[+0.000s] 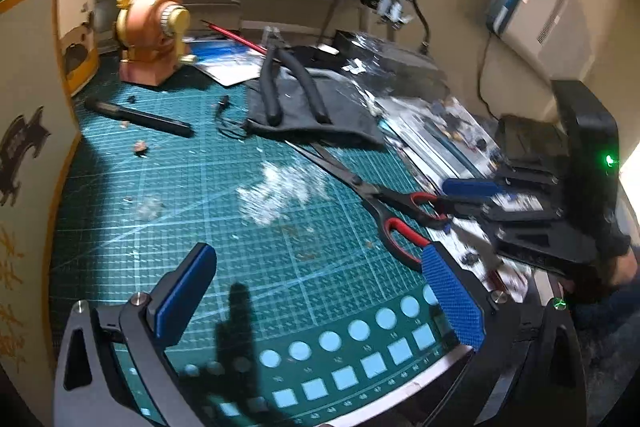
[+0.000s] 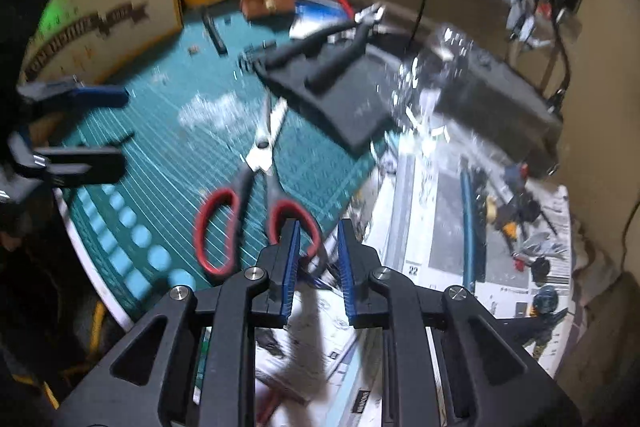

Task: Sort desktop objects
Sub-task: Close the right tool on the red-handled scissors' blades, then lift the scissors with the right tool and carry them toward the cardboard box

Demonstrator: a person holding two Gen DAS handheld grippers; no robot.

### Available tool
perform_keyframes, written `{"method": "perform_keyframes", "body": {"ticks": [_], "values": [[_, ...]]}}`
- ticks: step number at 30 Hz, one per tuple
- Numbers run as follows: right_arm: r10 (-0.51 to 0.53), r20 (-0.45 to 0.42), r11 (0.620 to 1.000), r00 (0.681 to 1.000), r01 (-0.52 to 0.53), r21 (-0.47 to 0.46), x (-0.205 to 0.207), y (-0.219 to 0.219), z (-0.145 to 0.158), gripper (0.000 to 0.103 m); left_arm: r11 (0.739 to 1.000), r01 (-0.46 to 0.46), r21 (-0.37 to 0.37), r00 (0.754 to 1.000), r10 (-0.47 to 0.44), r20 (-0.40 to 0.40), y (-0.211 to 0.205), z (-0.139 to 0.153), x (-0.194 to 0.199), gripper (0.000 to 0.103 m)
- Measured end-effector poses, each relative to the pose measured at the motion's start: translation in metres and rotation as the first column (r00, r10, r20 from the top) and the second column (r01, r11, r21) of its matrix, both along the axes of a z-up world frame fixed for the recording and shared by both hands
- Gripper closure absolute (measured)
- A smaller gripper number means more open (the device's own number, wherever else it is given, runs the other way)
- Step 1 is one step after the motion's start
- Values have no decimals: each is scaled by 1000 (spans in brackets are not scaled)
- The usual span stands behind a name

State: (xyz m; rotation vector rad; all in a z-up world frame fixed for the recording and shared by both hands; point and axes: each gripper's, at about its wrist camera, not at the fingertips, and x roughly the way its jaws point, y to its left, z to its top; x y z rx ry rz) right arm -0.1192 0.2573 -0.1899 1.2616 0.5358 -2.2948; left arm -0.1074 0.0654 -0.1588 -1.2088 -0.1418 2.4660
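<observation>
1. We are holding the left gripper (image 1: 320, 303) low over the green cutting mat (image 1: 192, 187), its blue-padded fingers (image 1: 188, 299) standing wide apart with only bare mat between them.
2. We are holding the right gripper (image 2: 318, 267) at the mat's right edge, its jaws parted by a narrow gap; the pads are gripping nothing that we can make out.
3. The red-handled scissors (image 2: 256, 187) are lying flat on the mat just ahead of the right gripper, blades slightly parted and pointing away towards the black cloth pouch (image 2: 340, 99).
4. In the right wrist view, the scissors' nearer handle loop is sitting right at the tip of the left-hand finger; blur is keeping us from telling whether they are touching.
5. A pair of black-handled pliers (image 1: 280, 79) is resting on top of the pouch.
6. A black pen (image 1: 140, 117) is lying on the mat's far left part, near an orange hand-crank pencil sharpener (image 1: 156, 35) that is standing upright at the back.
7. Printed instruction sheets (image 2: 432, 227) are spreading out right of the mat, with small model parts scattered on them.
8. A white patch of scuffing (image 1: 280, 191) is showing near the mat's centre.
9. A red pencil (image 1: 236, 37) is lying behind the pliers.
</observation>
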Motion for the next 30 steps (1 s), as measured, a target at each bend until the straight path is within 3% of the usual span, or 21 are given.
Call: {"method": "perform_keyframes", "body": {"ticks": [4,9,13,19,21,23,24,25,30], "values": [[43,-9,999,999,-43,13,-3,-5,-8,87,1000,-3,10,1000,3,20,0,-2,1,0],[105,50,991,993,-108,82,-5,-22,-10,92,998,4,63,999,-7,49,-4,1,2,0],[71,51,997,996,-72,10,3,-27,-11,95,993,3,119,997,-13,81,-6,-4,2,0],[-44,-28,985,999,39,-169,19,-20,3,95,951,23,307,991,-63,120,-14,-14,1,1],[-70,-51,980,996,59,-191,25,-18,9,95,950,43,309,989,-83,119,-9,-14,3,12],[-79,-63,977,995,65,-203,29,-18,13,95,963,63,262,989,-96,116,2,-12,5,53],[-79,-65,976,995,64,-208,32,-18,15,95,968,74,238,987,-105,120,9,-13,6,58],[-81,-72,976,994,65,-207,34,-18,17,95,965,83,250,985,-117,125,13,-14,7,64],[-79,-99,973,992,55,-224,35,-21,29,95,931,72,358,978,-137,158,21,-23,4,64]]}}
